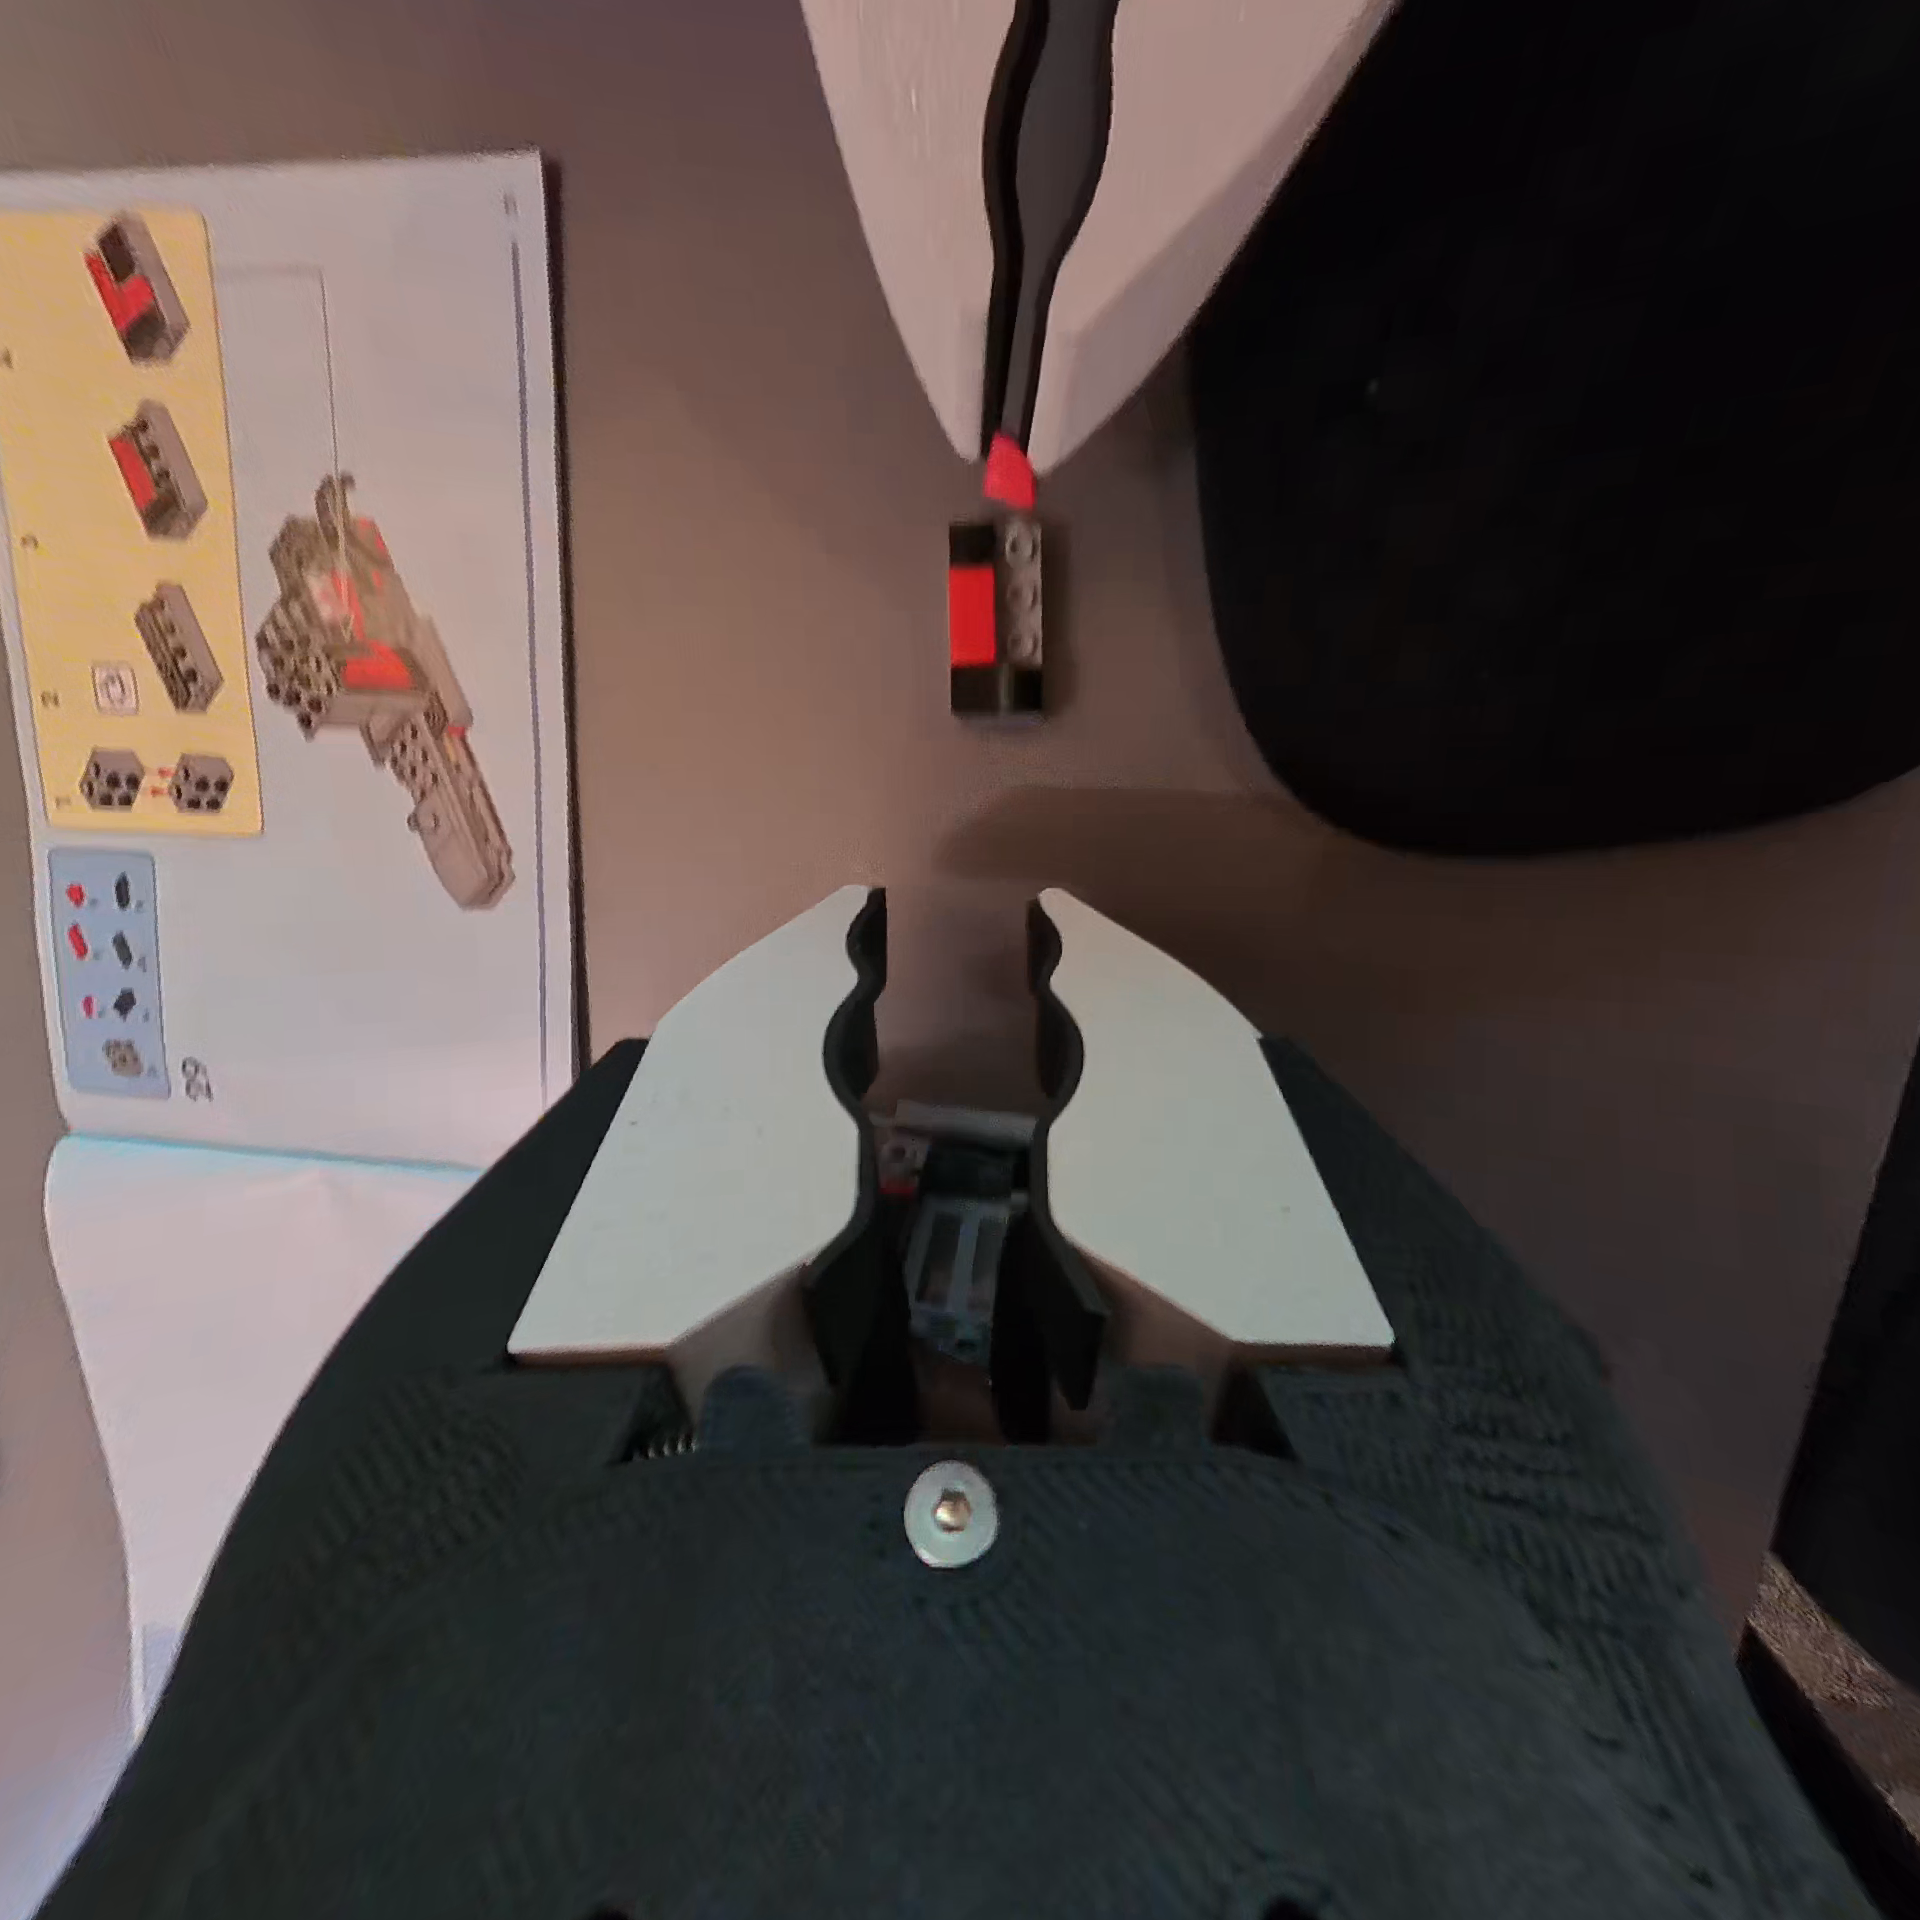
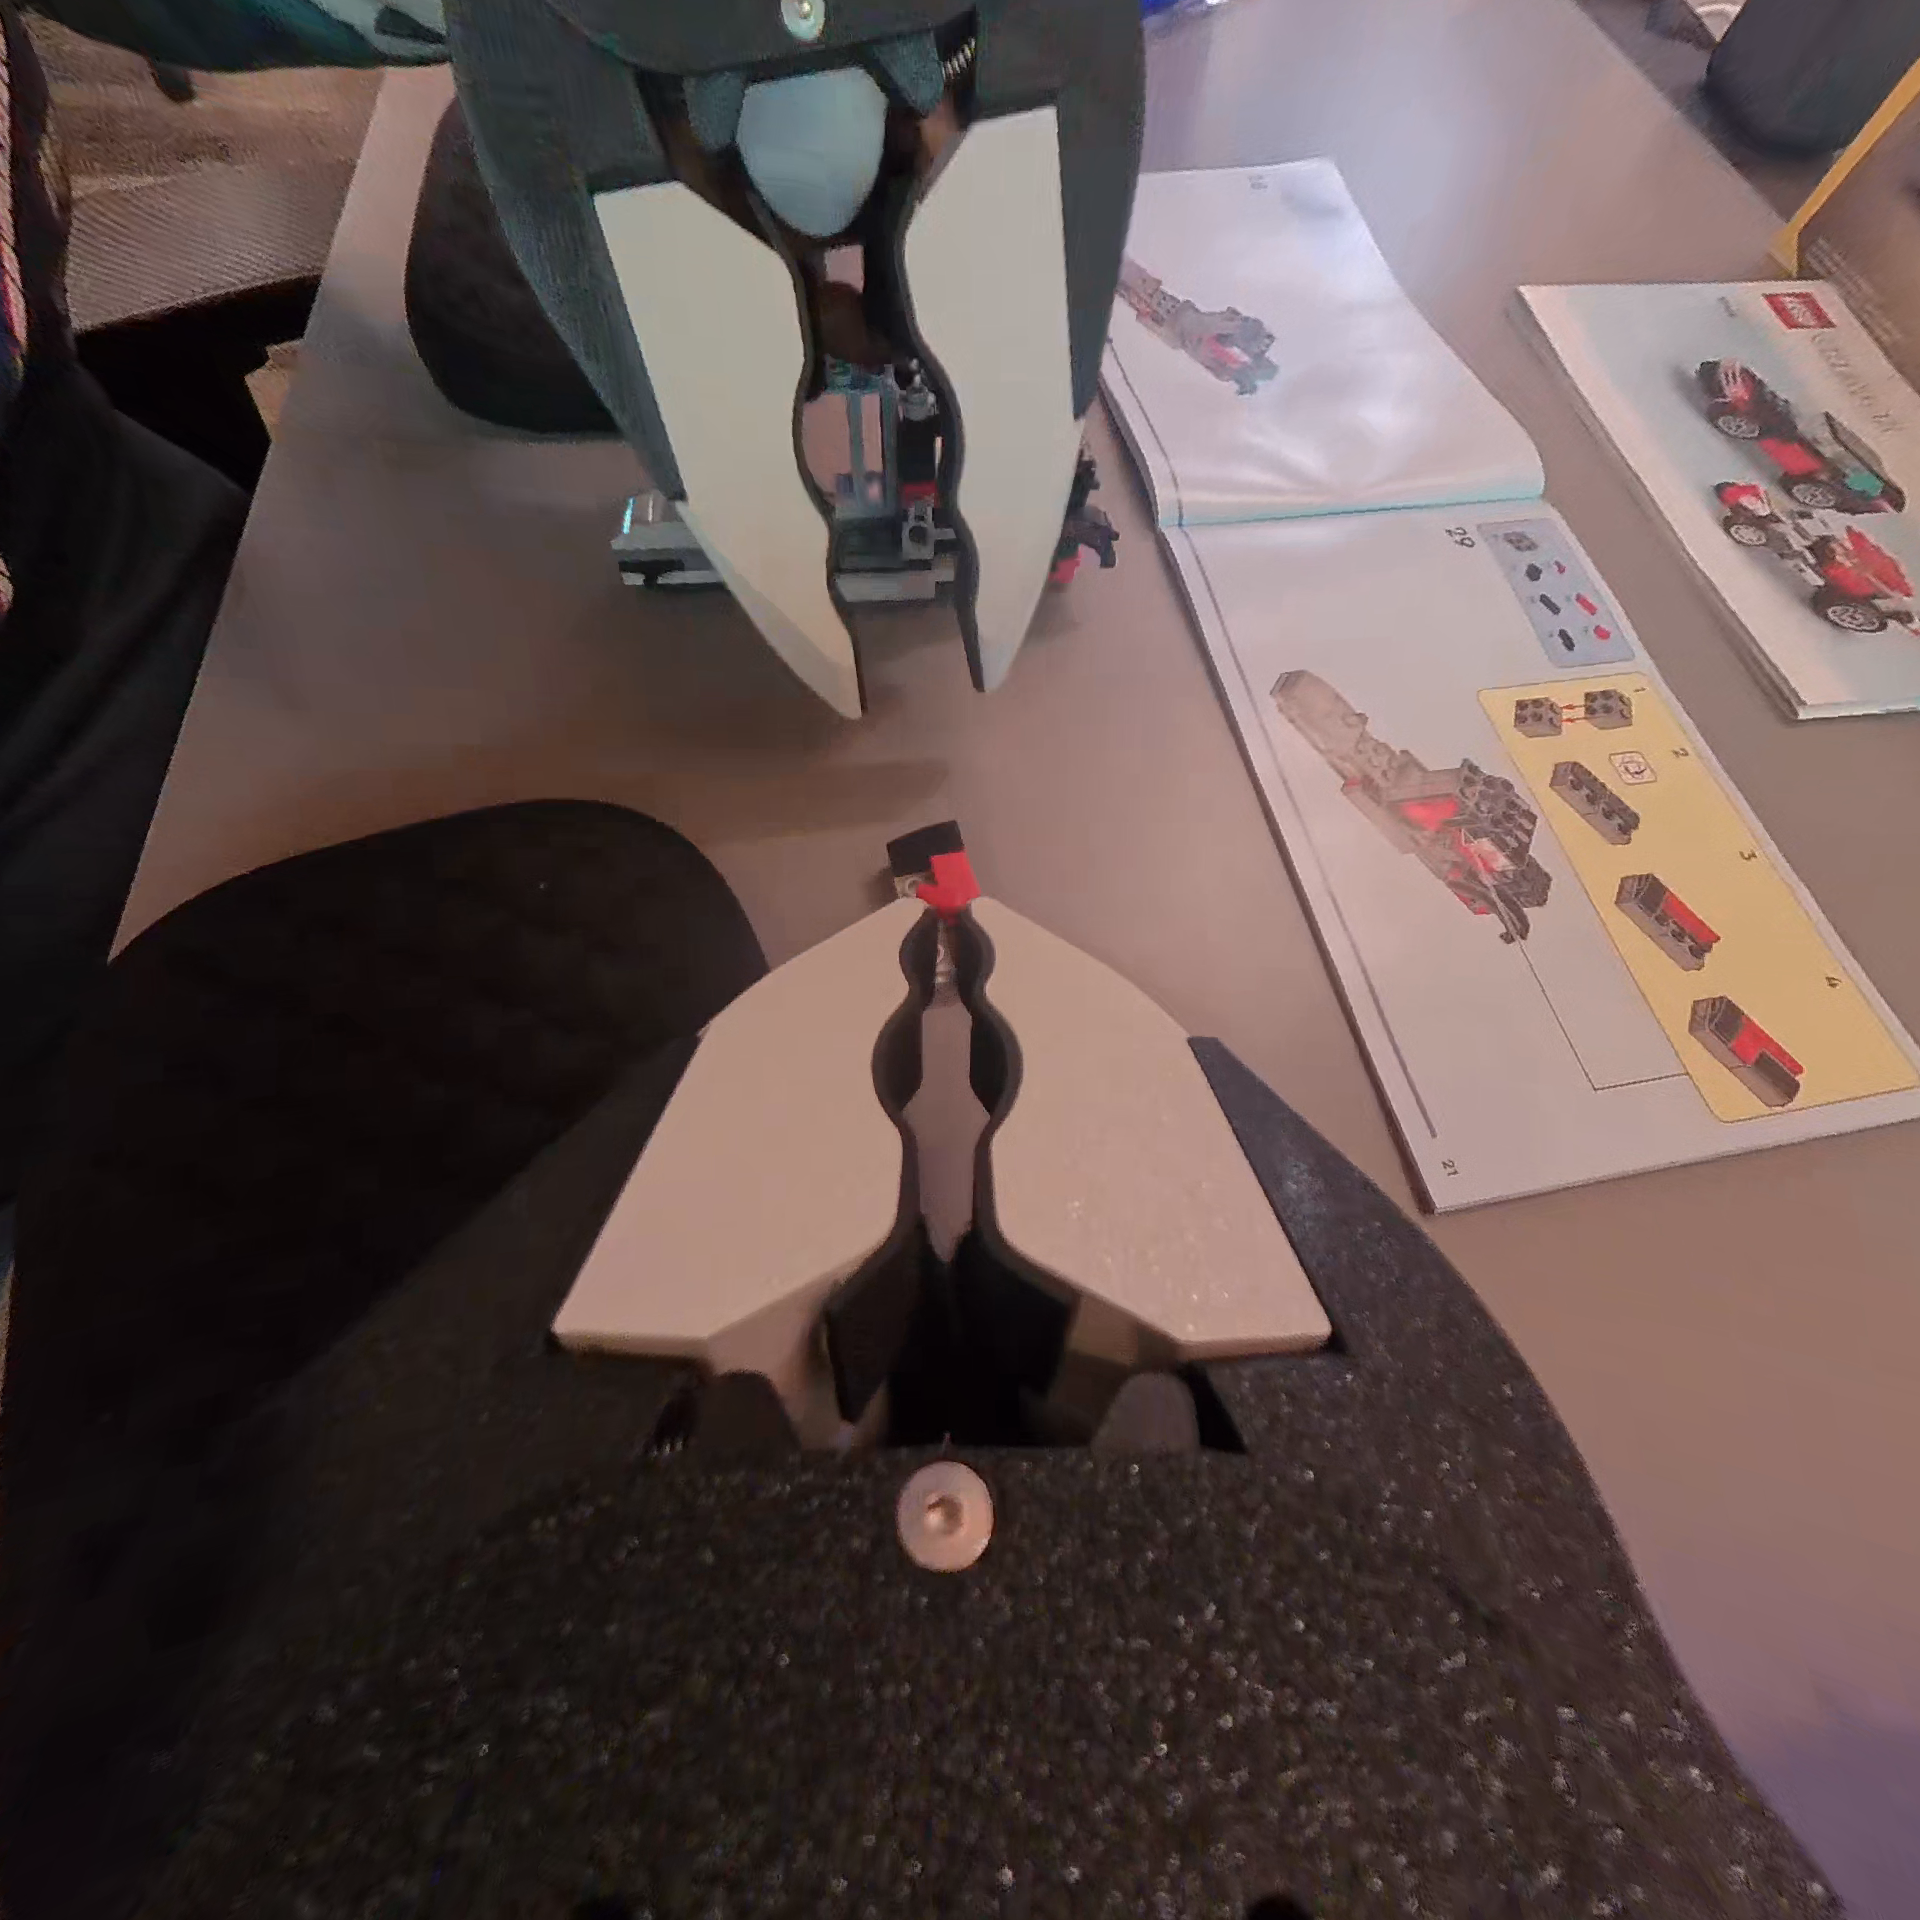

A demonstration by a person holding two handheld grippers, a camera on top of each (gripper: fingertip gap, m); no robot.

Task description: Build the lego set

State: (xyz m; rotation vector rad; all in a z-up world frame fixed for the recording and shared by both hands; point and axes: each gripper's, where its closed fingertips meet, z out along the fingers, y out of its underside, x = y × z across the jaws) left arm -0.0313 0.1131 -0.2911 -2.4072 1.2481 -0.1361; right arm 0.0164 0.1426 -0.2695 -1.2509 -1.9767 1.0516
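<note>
- My right claw [image 2: 948, 906] is pinching a small red piece [image 2: 951, 889] at the very tips, its two fingers drawn almost together with only the piece between them.
- I am holding that red piece just above the near end of a small block assembly [image 1: 997, 621] of black, grey and red bricks; from the right wrist view I cannot tell whether the two are touching.
- The block assembly is lying flat on the grey table [image 2: 1143, 831], between my two claws, with its studded grey side showing in the left wrist view.
- My left claw [image 1: 958, 904] is standing partly open, a clear gap between its tips and nothing held at them.
- Farther back between its fingers, a larger grey build [image 2: 883, 488] with black and red parts is showing; I cannot tell whether the fingers are gripping it or it is resting on the table under them.
- An open instruction booklet [image 2: 1507, 831] is lying beside the work, its page showing drawn building steps.
- A second, closed booklet [image 2: 1766, 499] is sitting beyond it near the table's edge.
- A dark rounded pad [image 2: 395, 987] is lying just beside the block assembly.
</note>
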